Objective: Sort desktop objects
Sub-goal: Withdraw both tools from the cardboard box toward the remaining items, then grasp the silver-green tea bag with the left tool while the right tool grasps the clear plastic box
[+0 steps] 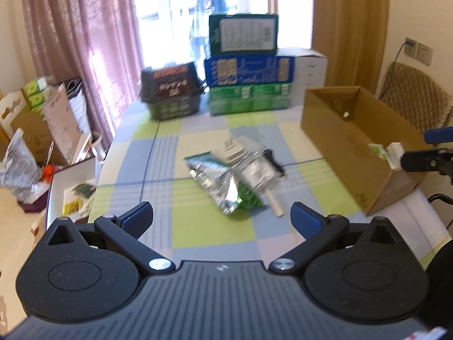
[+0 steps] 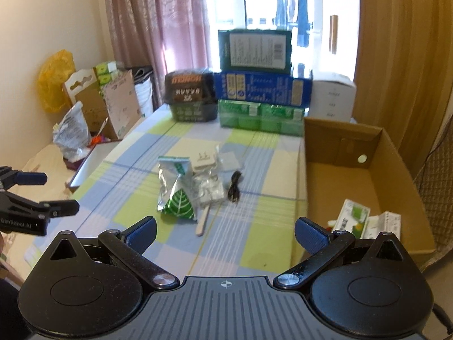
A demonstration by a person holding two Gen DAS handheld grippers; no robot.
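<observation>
Left tool [image 1: 221,218]: jaws spread wide, empty; ribbed blue pads [image 1: 138,217], black plastic arms. Right tool [image 2: 225,233]: same, open and empty. Beyond, checked cloth counter [image 2: 254,243] carries pile at centre: crinkled silver-green foil pouch [image 2: 177,195], clear plastic bag [image 2: 209,188], white plug [image 2: 203,163], black cable [image 2: 234,188], pale stick [image 2: 202,221]. Left view blurred. Cardboard box [image 2: 320,147] at right holds small cartons [image 2: 352,218], partly hidden behind tool.

We hold the left gripper [image 1: 222,218] and right gripper [image 2: 226,233] level, jaws spread wide, both empty.
</observation>
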